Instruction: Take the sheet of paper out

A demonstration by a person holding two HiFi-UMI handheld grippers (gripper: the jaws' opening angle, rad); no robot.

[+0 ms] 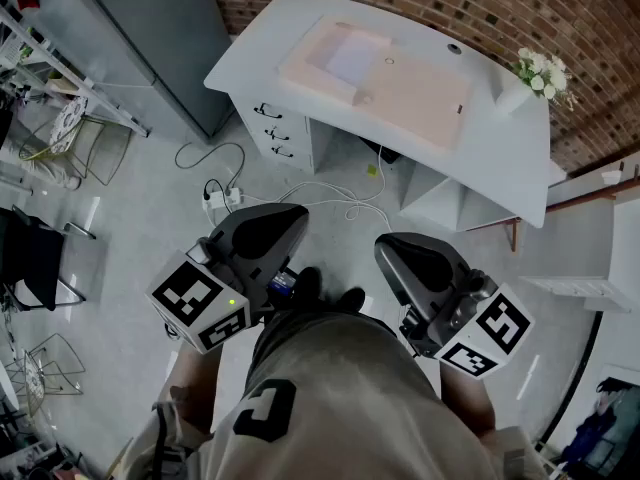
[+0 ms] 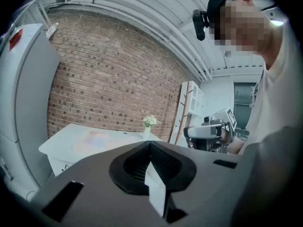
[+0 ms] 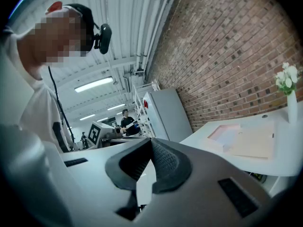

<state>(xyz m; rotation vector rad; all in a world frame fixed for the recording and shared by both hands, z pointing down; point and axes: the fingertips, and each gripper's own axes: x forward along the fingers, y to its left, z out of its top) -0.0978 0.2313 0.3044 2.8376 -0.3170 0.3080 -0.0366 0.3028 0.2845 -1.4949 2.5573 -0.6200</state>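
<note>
Pale sheet of paper point(image 1: 352, 56) lies flat in a pink folder point(image 1: 415, 93) (folder lengthwise along the worktop point(image 1: 500, 158)); left hand-held gripper point(image 1: 275, 216) and right hand-held gripper point(image 1: 402, 246) closed, empty.

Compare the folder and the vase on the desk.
The folder lies flat; the vase stands upright. The folder is pink and broad, the vase white and slim. The folder shows a pale sheet at one end; the vase holds white flowers. Both sit on the white desk.

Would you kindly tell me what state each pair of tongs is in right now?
Left tongs: closed, holding nothing.
Right tongs: closed, holding nothing.
</note>
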